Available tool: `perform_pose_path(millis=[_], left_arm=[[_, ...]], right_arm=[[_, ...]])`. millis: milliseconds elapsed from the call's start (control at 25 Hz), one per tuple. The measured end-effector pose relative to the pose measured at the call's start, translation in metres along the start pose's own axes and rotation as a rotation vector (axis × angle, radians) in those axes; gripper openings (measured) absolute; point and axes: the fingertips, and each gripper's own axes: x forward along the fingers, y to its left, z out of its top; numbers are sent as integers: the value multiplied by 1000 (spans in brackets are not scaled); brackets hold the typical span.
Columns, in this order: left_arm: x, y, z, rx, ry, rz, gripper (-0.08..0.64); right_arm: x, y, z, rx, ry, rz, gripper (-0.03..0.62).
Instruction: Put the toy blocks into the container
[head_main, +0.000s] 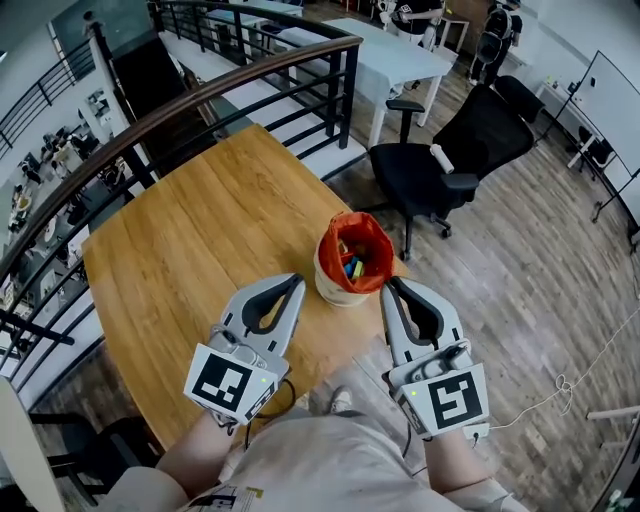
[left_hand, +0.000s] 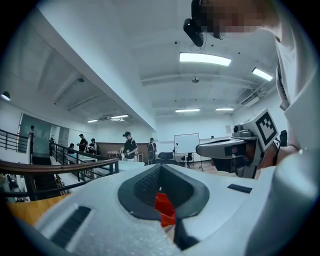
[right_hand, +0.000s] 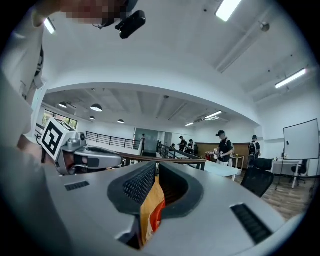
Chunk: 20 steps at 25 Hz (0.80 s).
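Left tool (head_main: 296, 284) and right tool (head_main: 391, 288) are closed and empty, flanking the container (head_main: 335, 291) on the worktop (head_main: 200, 230). The toy blocks (head_main: 351, 268) lie inside. Check for strays; loading appears complete.

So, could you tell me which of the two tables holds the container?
The container sits on the wooden table, near its edge; the white table stands farther off, beyond the black chair.

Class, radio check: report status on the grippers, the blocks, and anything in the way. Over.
Jaws shut, empty: left gripper, right gripper. Several blocks in container on table; none seen loose. Nothing in the way.
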Motion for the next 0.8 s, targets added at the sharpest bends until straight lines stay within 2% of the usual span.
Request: perform_pose_path(millis=[160, 440, 600, 800], left_arm=[[-5, -8, 0, 23, 2, 11, 12], [-8, -28, -5, -15, 35, -5, 12], [-10, -33, -4, 6, 7, -21, 12], [-9, -40, -6, -13, 7, -32, 12]], right_arm=[[-14, 8, -5, -21, -1, 10, 35], [-32, 13, -11, 12, -10, 7, 35], [-39, 14, -6, 3, -19, 1, 35], [-44, 12, -6, -13, -15, 3, 31]])
